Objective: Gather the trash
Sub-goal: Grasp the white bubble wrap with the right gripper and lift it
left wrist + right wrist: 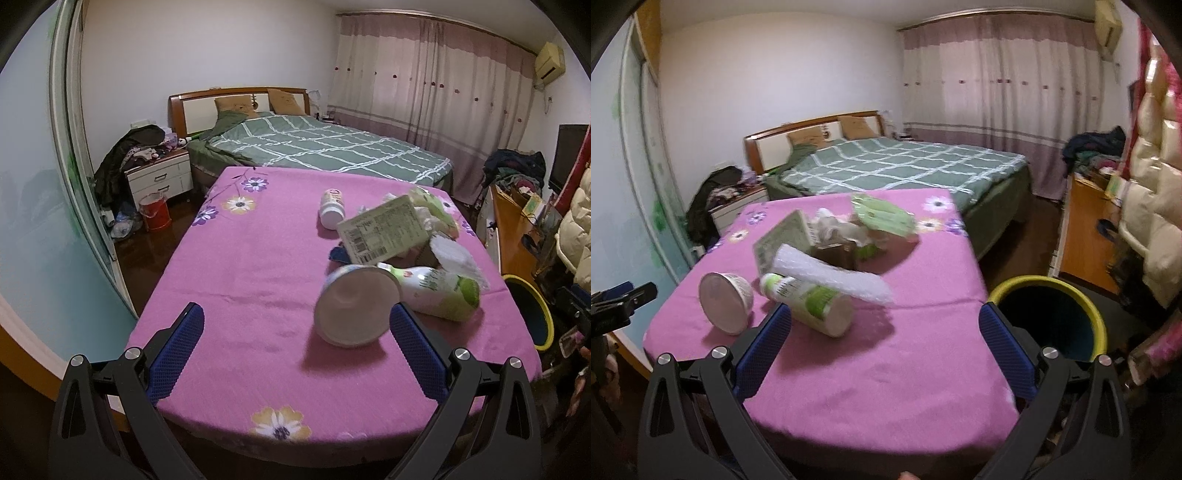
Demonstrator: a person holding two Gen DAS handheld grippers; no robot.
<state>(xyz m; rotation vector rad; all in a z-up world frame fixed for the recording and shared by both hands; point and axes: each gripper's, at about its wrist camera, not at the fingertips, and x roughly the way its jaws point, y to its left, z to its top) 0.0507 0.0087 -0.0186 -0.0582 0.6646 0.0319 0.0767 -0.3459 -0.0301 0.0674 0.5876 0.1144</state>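
Observation:
Trash lies piled on a table under a pink flowered cloth (240, 280) (905, 354). A white paper bowl (356, 304) (726, 302) lies on its side nearest my left gripper (295, 321), which is open with the bowl just beyond its right finger. A white-and-green bottle (441, 291) (812, 302) lies beside it. Behind are a printed carton (386, 229) (783, 236), bubble wrap (831, 275), a small white jar (332, 206) and green wrappers (882, 216). My right gripper (884, 321) is open, empty, left finger near the bottle.
A dark bin with a yellow rim (1049, 317) (528, 314) stands on the floor right of the table. Beyond are a green bed (325, 147), a cluttered nightstand (159, 173), a red bucket (155, 212), a wooden desk (1086, 229) and hanging coats (1152, 177).

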